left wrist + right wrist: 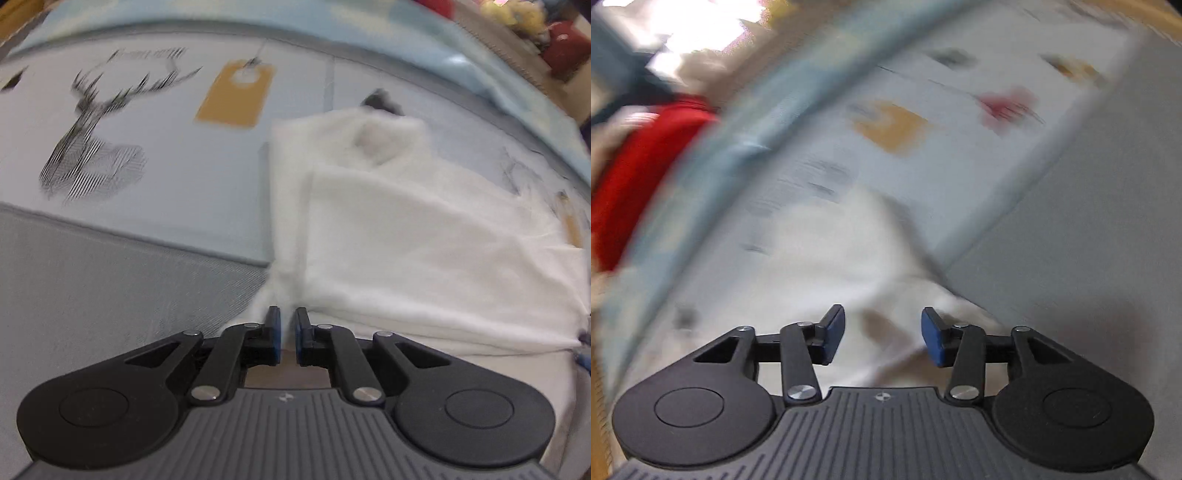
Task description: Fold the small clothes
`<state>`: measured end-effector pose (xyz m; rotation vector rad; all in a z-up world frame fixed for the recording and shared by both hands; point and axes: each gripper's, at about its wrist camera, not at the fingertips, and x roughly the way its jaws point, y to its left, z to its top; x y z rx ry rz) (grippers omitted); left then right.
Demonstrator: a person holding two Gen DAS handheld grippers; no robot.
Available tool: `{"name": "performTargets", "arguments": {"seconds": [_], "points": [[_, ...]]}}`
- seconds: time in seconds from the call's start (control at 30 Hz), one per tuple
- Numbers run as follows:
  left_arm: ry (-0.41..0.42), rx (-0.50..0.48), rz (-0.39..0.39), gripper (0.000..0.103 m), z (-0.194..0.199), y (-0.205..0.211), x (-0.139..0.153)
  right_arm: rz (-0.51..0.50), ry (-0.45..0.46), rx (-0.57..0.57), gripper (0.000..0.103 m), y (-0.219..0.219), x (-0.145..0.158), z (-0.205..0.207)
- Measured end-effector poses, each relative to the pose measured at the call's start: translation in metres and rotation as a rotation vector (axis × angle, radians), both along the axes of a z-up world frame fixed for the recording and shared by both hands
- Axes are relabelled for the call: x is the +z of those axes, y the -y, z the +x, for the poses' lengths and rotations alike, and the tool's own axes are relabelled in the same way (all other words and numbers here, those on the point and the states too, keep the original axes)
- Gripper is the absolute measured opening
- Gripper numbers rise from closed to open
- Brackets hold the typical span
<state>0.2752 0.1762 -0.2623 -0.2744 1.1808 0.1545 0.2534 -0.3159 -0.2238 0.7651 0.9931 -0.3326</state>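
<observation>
A: What does your left wrist view give you?

B: Your left tongs [287,319] are nearly closed, pinching a bunched corner of the white garment [406,236] between the blue pads [276,325]. The garment lies partly folded, one layer over another, on a pale blue printed mat [177,199], right of centre. Its collar end points away from you. Left of it the mat shows a line-drawn deer head [92,140] and a mustard-coloured tag print [236,94]. The mat sits on a grey woven surface [110,280] at lower left. At far upper right you have red and yellow things [546,33], too blurred to name.

A: And your right wrist view?

B: It is heavily blurred. Your right tongs [882,334] stand open, pads [932,338] well apart, nothing between them. The white garment [842,258] lies below and ahead of them, on the same mat [960,177], which shows a mustard patch [894,125] and a reddish patch [1008,105]. Grey surface [1089,240] fills your right side. A red object [639,170] sits at your left edge beyond the mat; you cannot tell what it is
</observation>
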Motion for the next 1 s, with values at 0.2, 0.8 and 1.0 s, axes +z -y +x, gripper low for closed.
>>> {"name": "performTargets", "arguments": {"seconds": [0.2, 0.8, 1.0], "points": [[0.179, -0.024, -0.017, 0.011, 0.001, 0.005, 0.039, -0.131, 0.078, -0.143, 0.048, 0.014, 0.026, -0.017], [0.115, -0.085, -0.052, 0.012, 0.002, 0.014, 0.017, 0.063, 0.242, -0.026, 0.046, 0.008, 0.013, 0.000], [0.102, -0.081, -0.021, 0.024, -0.004, 0.011, 0.018, -0.001, 0.123, -0.017, 0.033, 0.000, 0.007, 0.001]]}}
